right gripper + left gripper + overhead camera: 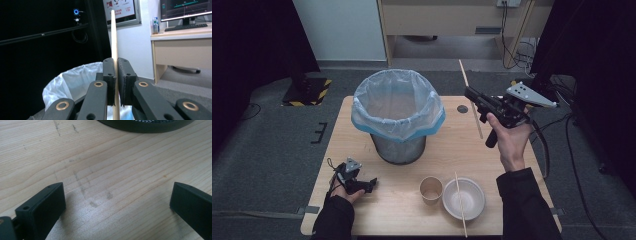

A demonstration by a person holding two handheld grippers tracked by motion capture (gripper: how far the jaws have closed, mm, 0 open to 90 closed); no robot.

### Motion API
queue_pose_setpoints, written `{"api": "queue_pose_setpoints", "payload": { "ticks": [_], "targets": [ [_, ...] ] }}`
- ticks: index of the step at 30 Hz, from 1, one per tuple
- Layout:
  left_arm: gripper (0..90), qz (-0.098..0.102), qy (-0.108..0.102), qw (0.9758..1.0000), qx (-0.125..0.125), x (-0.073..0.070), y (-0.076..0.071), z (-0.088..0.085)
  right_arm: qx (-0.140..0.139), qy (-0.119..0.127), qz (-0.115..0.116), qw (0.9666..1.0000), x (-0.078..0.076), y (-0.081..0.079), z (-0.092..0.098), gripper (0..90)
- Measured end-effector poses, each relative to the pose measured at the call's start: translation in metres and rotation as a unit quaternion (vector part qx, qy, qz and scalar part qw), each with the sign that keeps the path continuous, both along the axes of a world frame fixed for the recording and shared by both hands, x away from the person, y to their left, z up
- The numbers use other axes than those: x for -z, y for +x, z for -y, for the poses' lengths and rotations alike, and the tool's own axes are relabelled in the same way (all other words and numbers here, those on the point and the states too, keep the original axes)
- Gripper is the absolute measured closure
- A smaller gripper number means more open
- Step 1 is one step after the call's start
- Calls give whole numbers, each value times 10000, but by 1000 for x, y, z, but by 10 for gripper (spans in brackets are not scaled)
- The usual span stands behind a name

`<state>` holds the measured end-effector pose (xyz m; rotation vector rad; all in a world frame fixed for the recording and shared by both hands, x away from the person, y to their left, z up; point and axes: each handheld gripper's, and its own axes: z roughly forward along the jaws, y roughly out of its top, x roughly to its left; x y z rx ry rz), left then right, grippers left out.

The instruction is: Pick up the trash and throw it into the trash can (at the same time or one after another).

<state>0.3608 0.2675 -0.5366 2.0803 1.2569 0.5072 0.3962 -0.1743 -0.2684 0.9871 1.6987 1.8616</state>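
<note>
– Why is the right gripper (473, 95) up in the air?

– Its jaws are pinched tight on a chopstick (470, 97) – the stick runs up past the tips and down below them. The bin (398, 116) sits just ahead and lower, so I think the stick goes in there.

– And the left gripper (371, 184)?

– It rests low on the table (120, 170), jaws wide apart, nothing between them. It waits.

– More to toss?

– Maybe. A second stick (460, 202) lies across the bowl (463, 198), with a cup (431, 190) beside it, nearer the person than the right gripper.
</note>
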Motion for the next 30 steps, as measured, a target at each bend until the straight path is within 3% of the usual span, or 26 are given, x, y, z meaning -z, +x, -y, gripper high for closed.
{"api": "queue_pose_setpoints", "payload": {
  "ticks": [12,24,30],
  "targets": [
    [0,7,-5,10000,-3,0,0,0,-232,148,281,9992,-26,17,-34,856],
    [0,5,-7,10000,-3,0,0,0,-348,256,336,9985,-29,35,-58,856],
    [0,2,-9,10000,-1,0,0,0,-438,351,470,9973,-35,42,-68,856]
  ]
}}
